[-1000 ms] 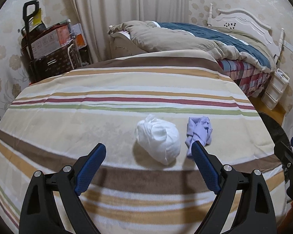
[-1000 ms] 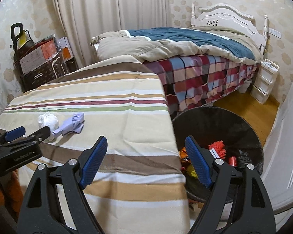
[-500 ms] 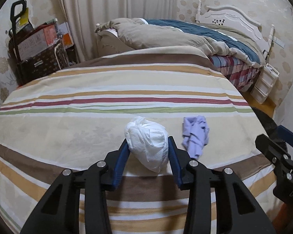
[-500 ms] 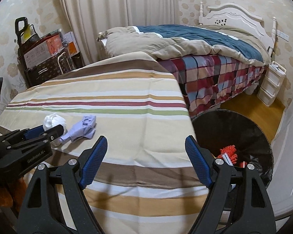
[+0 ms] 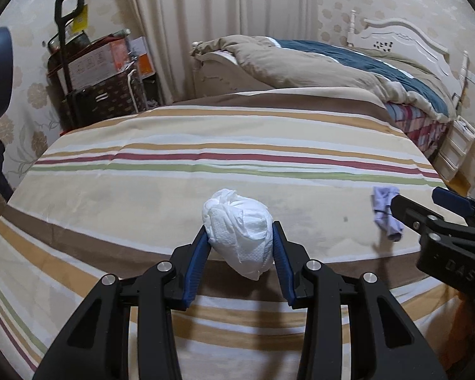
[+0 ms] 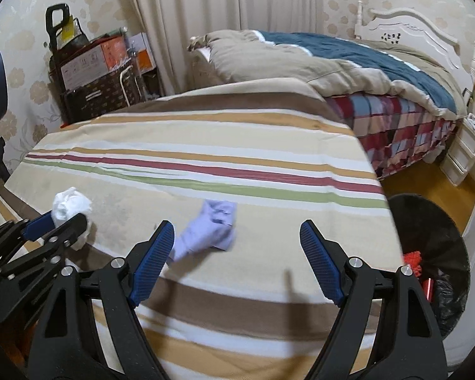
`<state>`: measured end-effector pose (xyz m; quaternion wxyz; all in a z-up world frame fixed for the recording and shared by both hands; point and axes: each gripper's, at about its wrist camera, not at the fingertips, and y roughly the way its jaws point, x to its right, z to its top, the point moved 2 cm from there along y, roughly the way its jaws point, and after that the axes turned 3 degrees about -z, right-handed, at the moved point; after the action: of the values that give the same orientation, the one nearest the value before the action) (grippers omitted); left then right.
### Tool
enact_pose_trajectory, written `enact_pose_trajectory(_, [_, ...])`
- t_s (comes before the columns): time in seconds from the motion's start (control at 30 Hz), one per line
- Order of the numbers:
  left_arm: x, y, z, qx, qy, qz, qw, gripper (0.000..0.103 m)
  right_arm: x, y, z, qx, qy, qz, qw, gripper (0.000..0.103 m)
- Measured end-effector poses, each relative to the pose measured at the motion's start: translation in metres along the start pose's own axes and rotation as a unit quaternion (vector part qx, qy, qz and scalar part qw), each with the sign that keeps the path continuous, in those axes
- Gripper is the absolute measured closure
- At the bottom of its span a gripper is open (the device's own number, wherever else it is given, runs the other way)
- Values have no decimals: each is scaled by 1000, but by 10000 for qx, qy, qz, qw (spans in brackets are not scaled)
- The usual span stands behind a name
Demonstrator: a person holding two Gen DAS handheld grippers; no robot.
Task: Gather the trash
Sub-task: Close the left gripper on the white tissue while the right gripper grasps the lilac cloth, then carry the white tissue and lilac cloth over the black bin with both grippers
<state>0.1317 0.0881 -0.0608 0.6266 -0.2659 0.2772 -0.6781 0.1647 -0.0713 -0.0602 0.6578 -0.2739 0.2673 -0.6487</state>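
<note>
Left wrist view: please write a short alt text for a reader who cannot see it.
The left gripper is shut on a crumpled white tissue wad above a striped bedcover. At the right edge, the right gripper is near a crumpled lilac paper, with a second bed behind.

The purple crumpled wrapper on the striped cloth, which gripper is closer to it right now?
Right. The right gripper hangs open with the purple wrapper just ahead, near its left finger. The left gripper is off to the side, shut on the white tissue ball.
</note>
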Motion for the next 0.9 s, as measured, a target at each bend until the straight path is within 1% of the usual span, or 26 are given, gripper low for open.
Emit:
enact_pose_trajectory(0.1, [-7, 2, -1, -37, -118, -29, 9999, 62, -12, 10, 1, -155, -69, -17, 9999, 25])
enact_pose_trajectory(0.13, [-8, 1, -1, -36, -140, -41, 9999, 62, -15, 14, 0, -253, -100, -21, 9996, 28])
enact_pose_trajectory(0.2, [-7, 0, -1, -6, -141, -52, 9999, 62, -21, 18, -3, -415, -138, 10, 9990, 37])
enact_pose_trajectory(0.27, [-7, 0, -2, -6, -135, -69, 9999, 62, -21, 19, -3, -443, -163, 7, 9989, 52])
enact_pose_trajectory(0.3, [-7, 0, -2, -9, -142, -83, 9999, 62, -20, 20, -4, -448, -178, -2, 9988, 56])
enact_pose_trajectory(0.33, [-7, 0, -2, -7, -144, -84, 9999, 62, -21, 19, -4, -444, -199, -7, 9988, 64])
enact_pose_trajectory(0.53, [-4, -4, -5, -8, -159, -129, 9998, 62, -16, 15, -14, -398, -195, 91, 9990, 69])
enact_pose_trajectory(0.8, [15, -15, -15, 23, -134, -242, 9996, 62, -4, -3, -26, -314, -127, 95, 9994, 69])
enact_pose_trajectory(0.9, [25, -20, -19, 38, -108, -317, 9994, 62, 5, -16, -33, -231, -113, 50, 9997, 69])
